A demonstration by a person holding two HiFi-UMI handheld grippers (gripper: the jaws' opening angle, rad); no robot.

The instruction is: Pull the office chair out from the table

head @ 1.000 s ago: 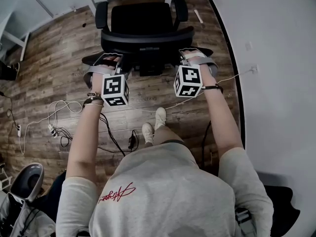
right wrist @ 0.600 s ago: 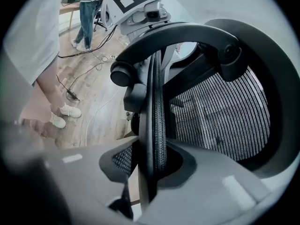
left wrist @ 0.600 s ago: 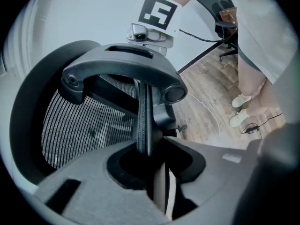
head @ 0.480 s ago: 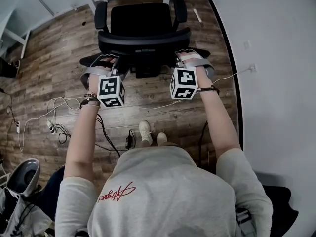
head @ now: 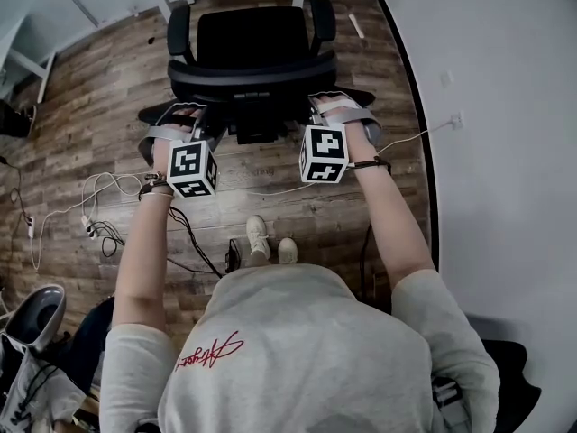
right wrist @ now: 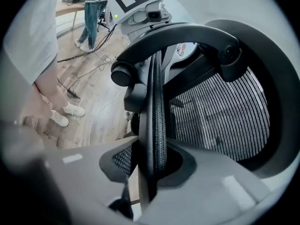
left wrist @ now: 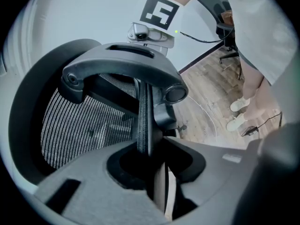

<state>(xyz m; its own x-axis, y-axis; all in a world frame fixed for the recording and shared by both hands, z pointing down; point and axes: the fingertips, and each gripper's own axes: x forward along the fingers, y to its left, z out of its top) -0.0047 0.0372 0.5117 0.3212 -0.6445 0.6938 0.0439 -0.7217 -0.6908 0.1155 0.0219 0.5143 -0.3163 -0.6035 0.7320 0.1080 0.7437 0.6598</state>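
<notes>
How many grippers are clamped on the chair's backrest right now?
2. The left gripper is shut on the left edge of the backrest, and the right gripper is shut on its right edge. Each gripper view shows that edge clamped.

We note that the office chair (head: pixel 257 48) has a backrest (left wrist: pixel 79 125) of black woven mesh, rough in texture, set in a smooth, semi-matt black plastic frame (left wrist: pixel 108 65). The floor (head: pixel 90 97) is matt wood-grain plank. The shirt (head: pixel 306 350) is soft, light cloth.
</notes>
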